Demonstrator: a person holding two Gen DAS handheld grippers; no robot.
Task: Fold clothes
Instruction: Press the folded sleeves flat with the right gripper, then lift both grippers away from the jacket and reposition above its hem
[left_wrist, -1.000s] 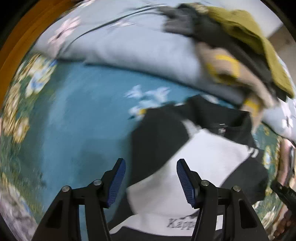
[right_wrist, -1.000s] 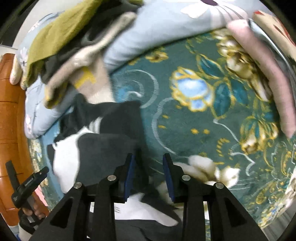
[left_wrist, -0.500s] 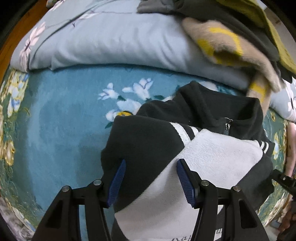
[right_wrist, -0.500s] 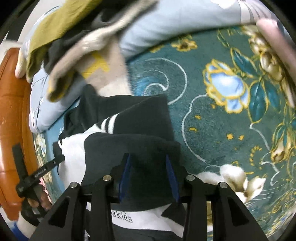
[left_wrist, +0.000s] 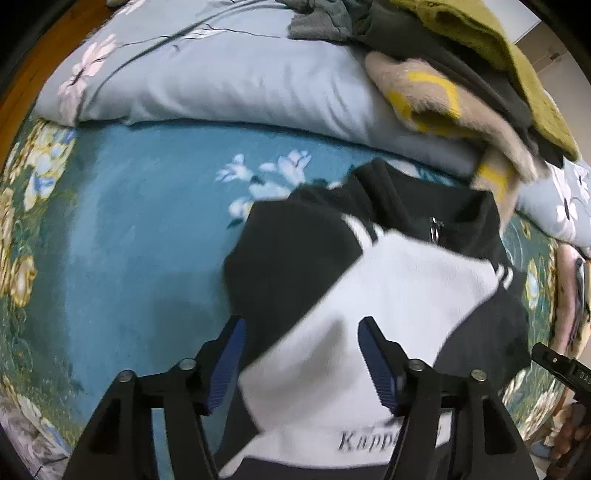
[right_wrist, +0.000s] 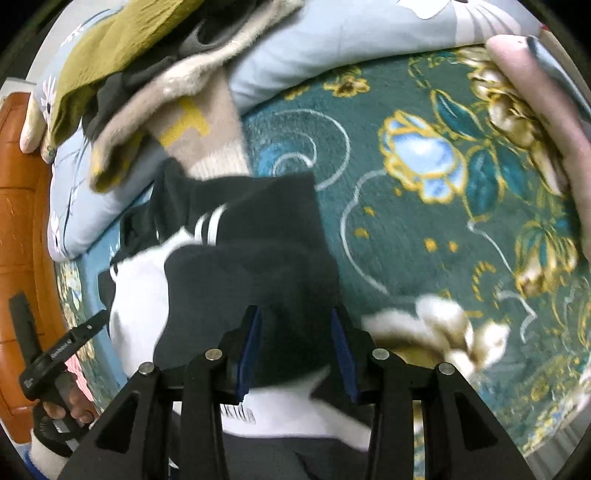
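A black and white fleece jacket (left_wrist: 388, 295) lies on a teal floral blanket (left_wrist: 129, 258), its collar and zip toward the far side. My left gripper (left_wrist: 299, 332) is open above the jacket's left shoulder and white chest. In the right wrist view the jacket (right_wrist: 229, 266) has a black sleeve folded across it. My right gripper (right_wrist: 295, 325) is open, with that black sleeve lying between and under its fingers. Each gripper shows at the edge of the other's view.
A pile of loose clothes, olive, grey and beige with yellow (left_wrist: 461, 74), sits on a light blue floral duvet (left_wrist: 221, 81) behind the jacket. Folded pink cloth (right_wrist: 546, 122) lies at the right. An orange wooden headboard (right_wrist: 22, 221) borders the bed.
Both grippers have moved forward over the jacket and stayed open. The black sleeve now lies folded further across the jacket under my right gripper.
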